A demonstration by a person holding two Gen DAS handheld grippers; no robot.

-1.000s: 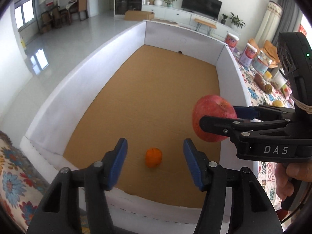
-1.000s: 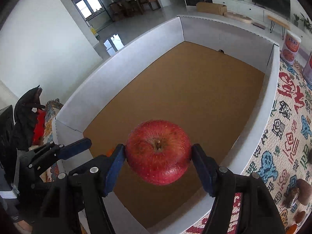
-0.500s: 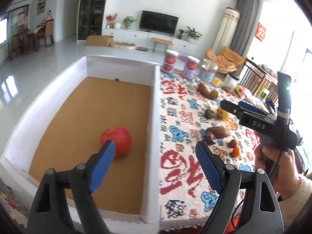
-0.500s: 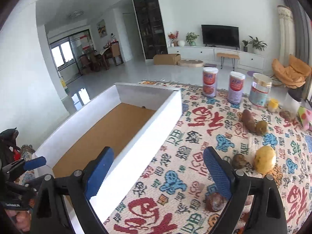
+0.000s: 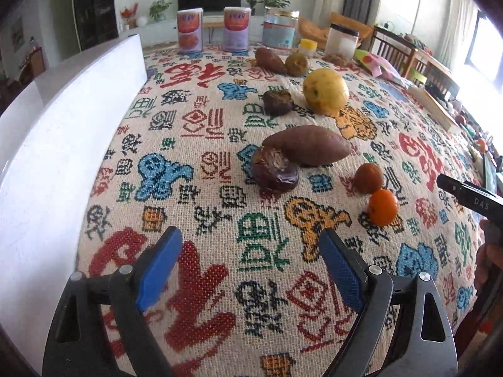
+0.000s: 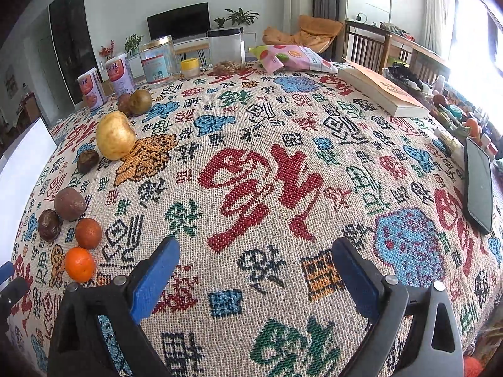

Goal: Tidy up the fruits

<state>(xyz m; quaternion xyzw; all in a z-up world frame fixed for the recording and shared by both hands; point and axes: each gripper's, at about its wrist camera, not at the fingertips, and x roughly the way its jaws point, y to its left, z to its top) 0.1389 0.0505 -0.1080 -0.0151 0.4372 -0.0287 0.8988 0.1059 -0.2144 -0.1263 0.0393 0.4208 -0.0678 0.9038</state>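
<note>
Fruits lie on a patterned tablecloth. In the left wrist view I see an orange mandarin (image 5: 382,206), a brown round fruit (image 5: 368,178), a sweet potato (image 5: 306,144), a dark wrinkled fruit (image 5: 274,170) and a yellow fruit (image 5: 325,92). My left gripper (image 5: 250,268) is open and empty, above the cloth in front of them. My right gripper (image 6: 255,271) is open and empty over bare cloth; the mandarin (image 6: 79,264) and yellow fruit (image 6: 115,139) lie to its left. The white box wall (image 5: 53,144) stands at the left.
Cans (image 5: 189,30), a glass jar (image 5: 280,28) and a plastic tub (image 5: 342,40) stand at the far edge. A book (image 6: 382,89), a snack bag (image 6: 292,58) and a phone (image 6: 478,183) lie at the right. Chairs stand beyond the table.
My right gripper let the red apple go into the box and both grippers swung right, away from the box, over the tablecloth with the loose fruits.
</note>
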